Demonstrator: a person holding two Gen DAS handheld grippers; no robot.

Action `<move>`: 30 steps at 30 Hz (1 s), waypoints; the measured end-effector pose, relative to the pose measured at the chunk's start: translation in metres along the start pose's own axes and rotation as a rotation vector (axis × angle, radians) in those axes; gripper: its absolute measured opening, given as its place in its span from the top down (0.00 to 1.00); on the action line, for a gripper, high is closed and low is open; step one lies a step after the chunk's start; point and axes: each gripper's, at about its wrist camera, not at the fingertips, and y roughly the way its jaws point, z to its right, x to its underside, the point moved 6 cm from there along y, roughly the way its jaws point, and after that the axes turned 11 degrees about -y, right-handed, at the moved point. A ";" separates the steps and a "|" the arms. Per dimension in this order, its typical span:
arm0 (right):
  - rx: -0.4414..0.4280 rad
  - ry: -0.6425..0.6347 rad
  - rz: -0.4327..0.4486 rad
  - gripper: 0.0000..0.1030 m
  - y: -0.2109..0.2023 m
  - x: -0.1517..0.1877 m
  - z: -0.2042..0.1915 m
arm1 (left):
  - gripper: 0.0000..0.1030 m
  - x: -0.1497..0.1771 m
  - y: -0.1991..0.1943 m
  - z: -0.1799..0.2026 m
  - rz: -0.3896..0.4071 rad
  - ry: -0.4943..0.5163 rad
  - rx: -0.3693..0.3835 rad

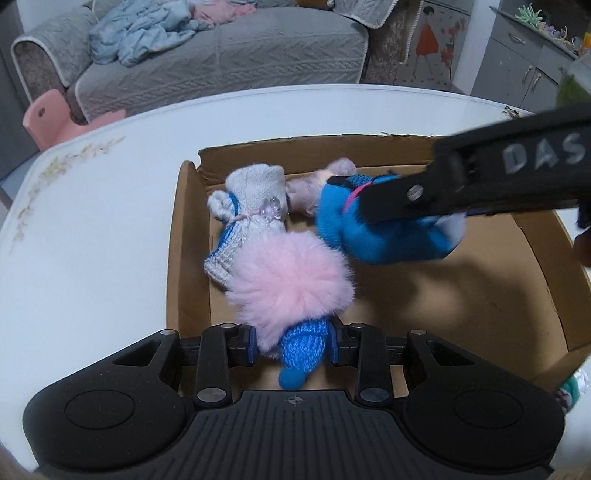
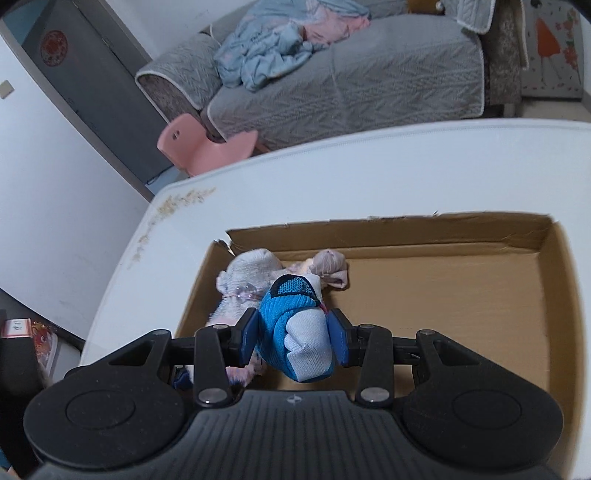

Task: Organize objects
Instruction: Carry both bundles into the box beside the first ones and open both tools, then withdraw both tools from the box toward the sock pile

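Shallow cardboard box (image 1: pixel 546 280), open-topped, set on a white table (image 1: pixel 92 229) with a faint floral print near its edge. Left gripper (image 1: pixel 293 341): blue pads pressed against a blue knitted item (image 1: pixel 301 354) topped with a fluffy pink pompom (image 1: pixel 291 280), held over the near left part of the box. Right gripper (image 2: pixel 293 338): clamped on a rolled blue-and-white sock bundle (image 2: pixel 295 332), held above the box's left half; seen from the left wrist view, this gripper reaches in from the right with the bundle just beside the pompom. Already lying in the far left corner of the box: a grey-white knitted bundle (image 1: pixel 251 206) with blue trim, tied with a pink cord and clear beads, and just beside it a pale pink rolled bundle (image 1: pixel 306 188) against the far wall. The rest of the box floor, toward the right, is bare cardboard. Beyond the table: a grey quilted sofa (image 1: pixel 229 55) carrying a heap of light blue and pink cloth (image 1: pixel 147 33), and a small pink chair (image 2: pixel 199 147) at its corner.
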 end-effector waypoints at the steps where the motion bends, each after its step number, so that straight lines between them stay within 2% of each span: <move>1: 0.001 -0.002 -0.004 0.64 0.003 0.000 -0.001 | 0.62 0.000 0.001 0.000 0.000 -0.004 0.000; 7: 0.003 -0.006 -0.013 0.64 0.012 0.000 -0.010 | 0.57 -0.004 0.004 0.001 0.003 -0.023 -0.013; 9: 0.009 -0.009 -0.017 0.63 0.010 0.002 -0.012 | 0.51 -0.003 0.004 0.003 0.001 -0.016 -0.013; 11: 0.010 -0.007 -0.021 0.60 0.010 0.003 -0.012 | 0.41 -0.001 0.003 0.003 0.000 -0.015 -0.024; 15: 0.000 -0.002 -0.023 0.53 0.009 0.004 -0.017 | 0.30 0.002 0.001 0.006 0.005 -0.002 -0.035; 16: -0.002 0.000 -0.019 0.47 0.006 0.004 -0.017 | 0.30 0.003 0.000 0.006 0.003 -0.005 -0.032; 18: -0.009 -0.002 -0.012 0.44 -0.002 0.004 -0.017 | 0.29 0.005 -0.002 0.005 -0.008 -0.010 -0.031; 21: 0.006 0.009 -0.004 0.32 -0.021 0.007 -0.011 | 0.28 0.011 -0.008 0.004 -0.034 -0.021 -0.024; 30: 0.044 0.031 -0.003 0.28 -0.098 0.028 0.015 | 0.28 0.025 -0.048 0.005 -0.048 -0.050 0.000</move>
